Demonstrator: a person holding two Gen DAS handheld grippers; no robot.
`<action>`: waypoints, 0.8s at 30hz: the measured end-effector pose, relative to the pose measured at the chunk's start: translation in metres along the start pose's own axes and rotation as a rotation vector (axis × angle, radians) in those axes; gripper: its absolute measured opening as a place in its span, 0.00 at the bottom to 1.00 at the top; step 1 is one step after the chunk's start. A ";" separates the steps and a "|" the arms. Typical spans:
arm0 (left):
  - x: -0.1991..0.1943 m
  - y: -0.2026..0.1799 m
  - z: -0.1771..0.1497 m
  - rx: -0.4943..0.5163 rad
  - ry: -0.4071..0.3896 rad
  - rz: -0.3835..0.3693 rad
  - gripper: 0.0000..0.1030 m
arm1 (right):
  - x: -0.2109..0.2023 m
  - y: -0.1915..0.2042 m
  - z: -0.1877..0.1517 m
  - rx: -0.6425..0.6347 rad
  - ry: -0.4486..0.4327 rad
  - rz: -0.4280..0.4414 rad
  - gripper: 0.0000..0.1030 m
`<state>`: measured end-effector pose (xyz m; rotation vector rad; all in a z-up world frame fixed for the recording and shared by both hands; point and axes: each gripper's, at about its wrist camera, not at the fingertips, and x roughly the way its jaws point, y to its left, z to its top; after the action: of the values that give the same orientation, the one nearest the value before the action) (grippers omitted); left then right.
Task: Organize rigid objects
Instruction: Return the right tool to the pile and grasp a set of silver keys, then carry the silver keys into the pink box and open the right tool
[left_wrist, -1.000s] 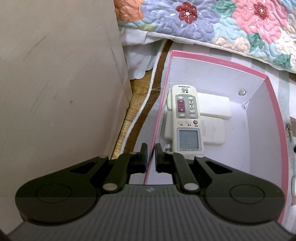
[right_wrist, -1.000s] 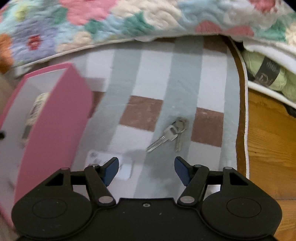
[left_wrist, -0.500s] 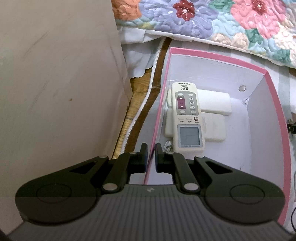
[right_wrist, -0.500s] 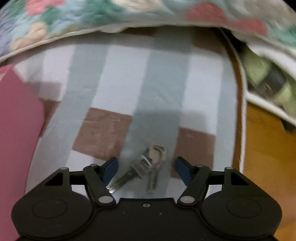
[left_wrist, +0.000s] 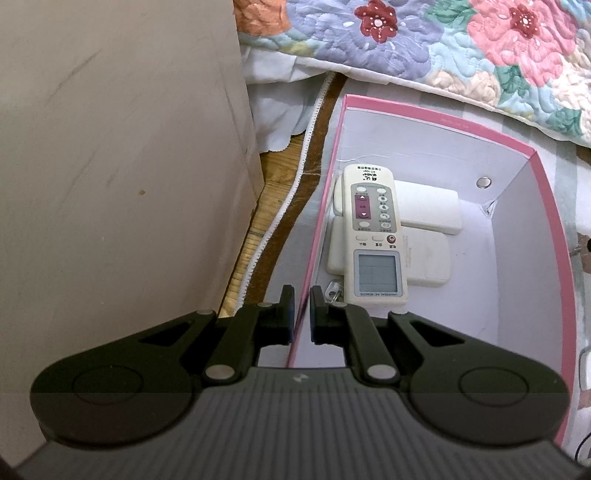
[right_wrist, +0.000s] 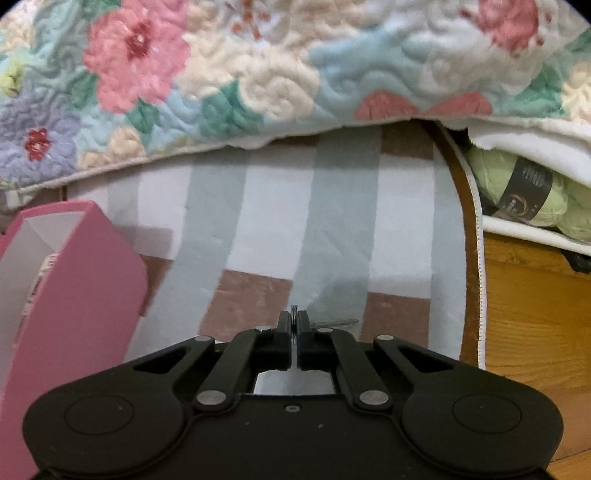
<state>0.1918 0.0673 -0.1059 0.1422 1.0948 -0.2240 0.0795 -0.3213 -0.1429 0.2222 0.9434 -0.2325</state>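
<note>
The right claw (right_wrist: 294, 334) is closed on the keys (right_wrist: 294, 309): a thin metal ring edge is seen pinched between its pads, with one blade (right_wrist: 338, 322) poking out to the right over the checked rug (right_wrist: 258, 236). The pick-up step is judged in hand; a lift and a carry leftward into the pink box (right_wrist: 92, 280) are called for next. The left claw (left_wrist: 300, 310) is clamped narrow on the box wall (left_wrist: 314, 254), steadying it. Inside, a remote (left_wrist: 373, 232) is stacked on two white slabs.
</note>
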 end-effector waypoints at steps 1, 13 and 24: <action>0.000 0.000 0.000 0.000 0.000 0.000 0.07 | -0.004 0.002 0.000 0.000 -0.010 0.005 0.04; 0.001 0.003 0.001 -0.009 0.003 -0.015 0.07 | -0.062 0.040 0.005 0.012 -0.149 0.115 0.04; 0.002 0.009 0.000 -0.035 0.015 -0.046 0.07 | -0.117 0.111 0.022 -0.097 -0.210 0.293 0.04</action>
<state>0.1945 0.0759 -0.1076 0.0879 1.1166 -0.2453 0.0628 -0.2102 -0.0255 0.2384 0.7018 0.0592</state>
